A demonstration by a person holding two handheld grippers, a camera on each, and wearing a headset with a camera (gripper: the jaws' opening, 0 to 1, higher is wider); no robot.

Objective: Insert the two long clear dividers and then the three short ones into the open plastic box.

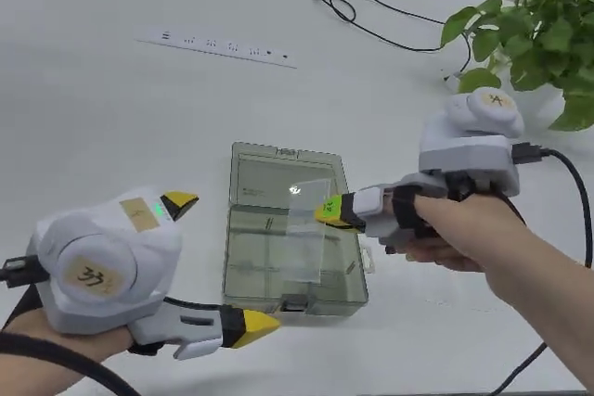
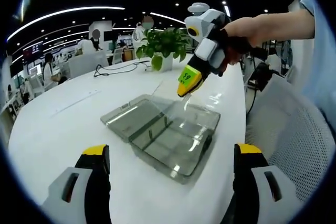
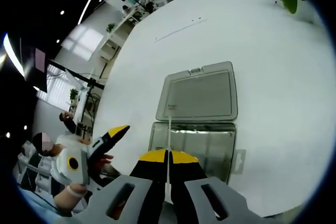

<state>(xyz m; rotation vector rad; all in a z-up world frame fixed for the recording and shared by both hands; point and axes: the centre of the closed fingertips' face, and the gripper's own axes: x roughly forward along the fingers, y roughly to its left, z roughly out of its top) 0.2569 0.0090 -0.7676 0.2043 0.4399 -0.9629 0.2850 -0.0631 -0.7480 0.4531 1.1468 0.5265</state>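
Head view first: one open plastic box [image 1: 264, 178] sits mid-tabletop [image 1: 111, 118] with its lid folded flat on the far side. The right gripper [image 1: 329, 212] comes in from the right, jaws pinching one clear divider [image 1: 306, 229] that hangs over the box's base, roughly in the middle. The left gripper [image 1: 218, 263] is near the front left of the box, jaws spread wide with nothing in them. Farther back there's one white power strip [image 1: 218, 46], one black cable [image 1: 371, 16] and one potted plant [image 1: 538, 16], all well apart from the box, so nothing's in the way.

Left gripper view: its own two yellow-tipped jaws are spread at the bottom, box [image 2: 126, 116] straight ahead. The right gripper [image 2: 184, 88] holds the divider [image 2: 170, 100] just above it. There are faint lines inside the base, but I can't tell how many dividers are in. A white mesh chair [image 2: 294, 129] is on the right.

Right gripper view: jaws pressed together on the divider [image 3: 169, 129], seen edge-on as a thin line over the base. The left gripper [image 3: 86, 156] is off at lower left.
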